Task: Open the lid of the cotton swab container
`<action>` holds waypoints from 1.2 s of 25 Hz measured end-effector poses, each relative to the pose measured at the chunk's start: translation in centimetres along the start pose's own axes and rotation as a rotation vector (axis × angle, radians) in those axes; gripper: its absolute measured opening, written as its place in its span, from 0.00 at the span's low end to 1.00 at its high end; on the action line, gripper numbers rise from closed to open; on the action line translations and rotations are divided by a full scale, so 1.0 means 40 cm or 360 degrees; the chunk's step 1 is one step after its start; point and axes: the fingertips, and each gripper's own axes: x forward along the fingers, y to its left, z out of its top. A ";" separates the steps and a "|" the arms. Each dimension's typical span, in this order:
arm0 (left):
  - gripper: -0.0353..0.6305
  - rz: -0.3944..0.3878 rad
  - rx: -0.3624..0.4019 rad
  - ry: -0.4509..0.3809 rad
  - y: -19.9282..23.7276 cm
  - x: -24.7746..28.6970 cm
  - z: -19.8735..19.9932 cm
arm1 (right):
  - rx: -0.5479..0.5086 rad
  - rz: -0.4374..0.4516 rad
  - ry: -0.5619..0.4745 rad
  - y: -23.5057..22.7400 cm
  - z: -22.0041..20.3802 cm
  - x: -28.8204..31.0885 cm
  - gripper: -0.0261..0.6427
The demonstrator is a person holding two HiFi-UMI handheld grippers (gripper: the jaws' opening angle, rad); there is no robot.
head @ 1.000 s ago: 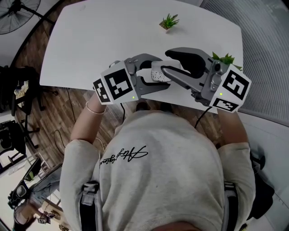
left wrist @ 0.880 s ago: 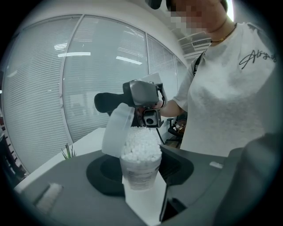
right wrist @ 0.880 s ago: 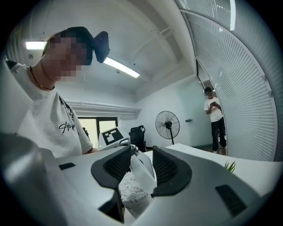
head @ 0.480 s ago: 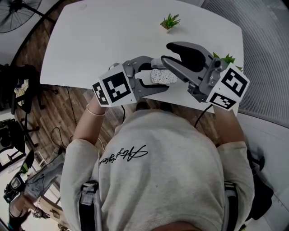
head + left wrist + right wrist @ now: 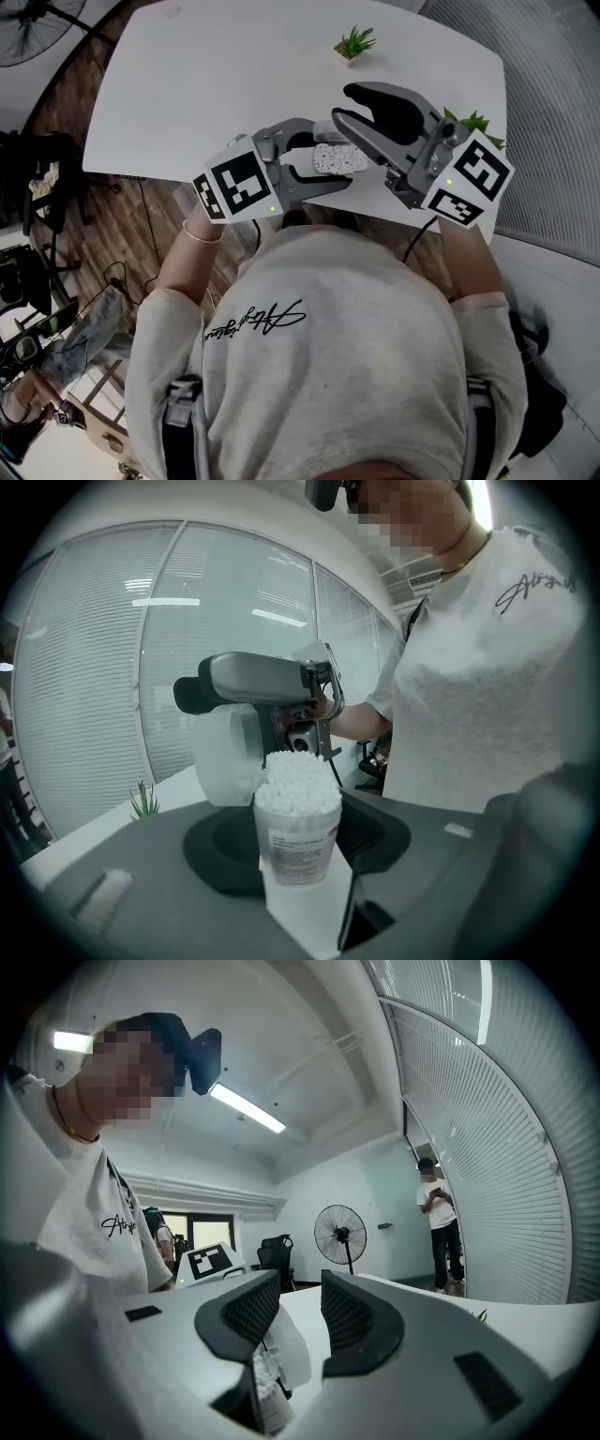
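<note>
We gripped the cotton swab container (image 5: pixel 298 832) in the left gripper (image 5: pixel 332 159) — its lid (image 5: pixel 223 754) flipped open — the right gripper (image 5: pixel 300 1305), jaws apart, at that lid.

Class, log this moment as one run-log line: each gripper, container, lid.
left gripper: shut on container | right gripper: open, by lid | lid: open | swabs: showing

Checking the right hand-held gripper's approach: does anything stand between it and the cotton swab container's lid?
Nothing visible does. The lid, flipped open beside the swabs, sits right by the right hand-held gripper's parted jaws.
</note>
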 end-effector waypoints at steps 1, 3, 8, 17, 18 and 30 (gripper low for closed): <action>0.35 0.0016 -0.0004 0.0002 0.003 0.001 -0.002 | -0.0017 -0.0010 0.0001 0.001 0.000 0.001 0.25; 0.35 0.0050 -0.0007 0.0006 0.010 0.004 -0.006 | -0.0055 -0.0049 -0.0009 -0.006 0.002 0.002 0.25; 0.35 0.0136 -0.0002 0.0037 0.031 0.013 -0.024 | -0.0096 -0.0092 -0.0063 -0.016 0.015 -0.007 0.25; 0.35 0.0442 -0.0134 -0.0071 0.089 -0.048 -0.019 | -0.0155 -0.0294 -0.0120 -0.036 0.014 -0.052 0.25; 0.35 0.0474 -0.0139 -0.0074 0.095 -0.058 -0.018 | -0.0165 -0.0331 -0.0122 -0.043 0.010 -0.059 0.25; 0.35 0.0802 -0.0180 -0.0217 0.153 -0.143 0.004 | -0.0151 -0.0506 -0.0102 -0.074 -0.048 -0.103 0.25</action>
